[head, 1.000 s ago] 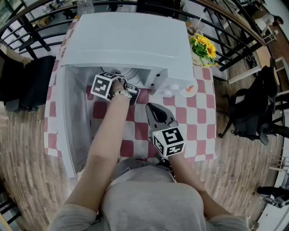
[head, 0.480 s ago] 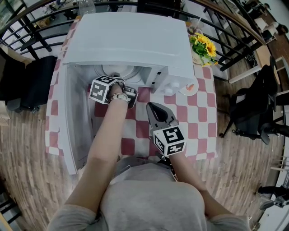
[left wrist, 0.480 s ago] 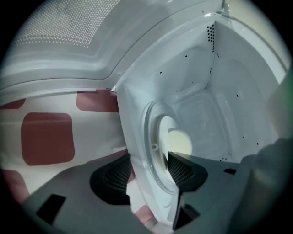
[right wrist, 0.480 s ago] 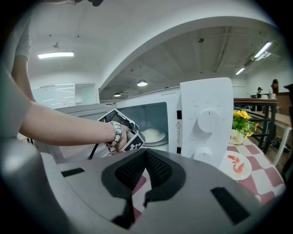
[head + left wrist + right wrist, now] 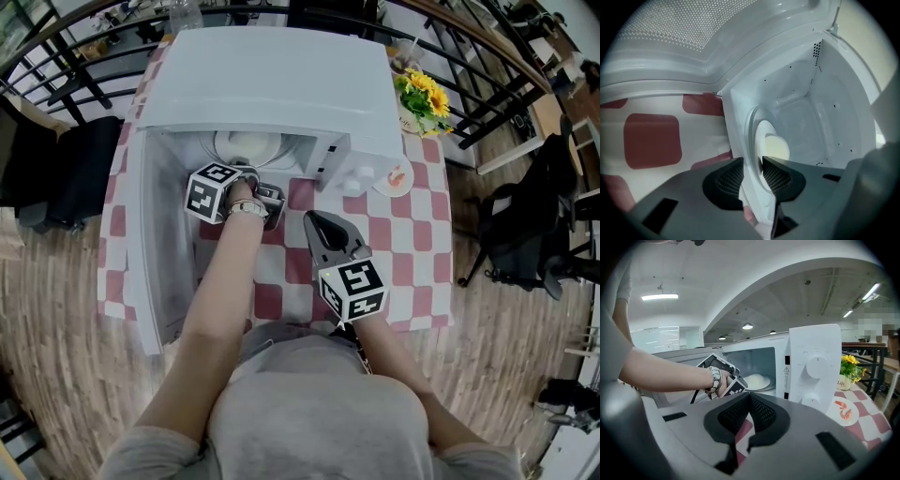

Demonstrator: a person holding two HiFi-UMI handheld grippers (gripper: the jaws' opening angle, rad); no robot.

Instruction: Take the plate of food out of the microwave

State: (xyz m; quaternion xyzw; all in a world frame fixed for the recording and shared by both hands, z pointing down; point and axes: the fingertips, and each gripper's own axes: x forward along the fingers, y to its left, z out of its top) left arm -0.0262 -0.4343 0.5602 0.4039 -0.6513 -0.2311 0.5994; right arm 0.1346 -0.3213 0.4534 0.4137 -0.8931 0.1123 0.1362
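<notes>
Left tool (image 5: 752, 169), jaws just drawn in, pinches the near rim of the plate (image 5: 758, 139), likely stiff, slick, breakable.

Flower pot (image 5: 841, 382): word "Life". Microwave (image 5: 813, 348) front: warning-triangle label (image 5: 786, 369), its print too small to read.

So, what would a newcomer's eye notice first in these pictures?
The white microwave stands on the red-checked tablecloth, its door wide open. At its mouth the left gripper has just been closing its jaws, with the rim of the plate of pale food between them. The right gripper hangs shut above the tablecloth.
</notes>
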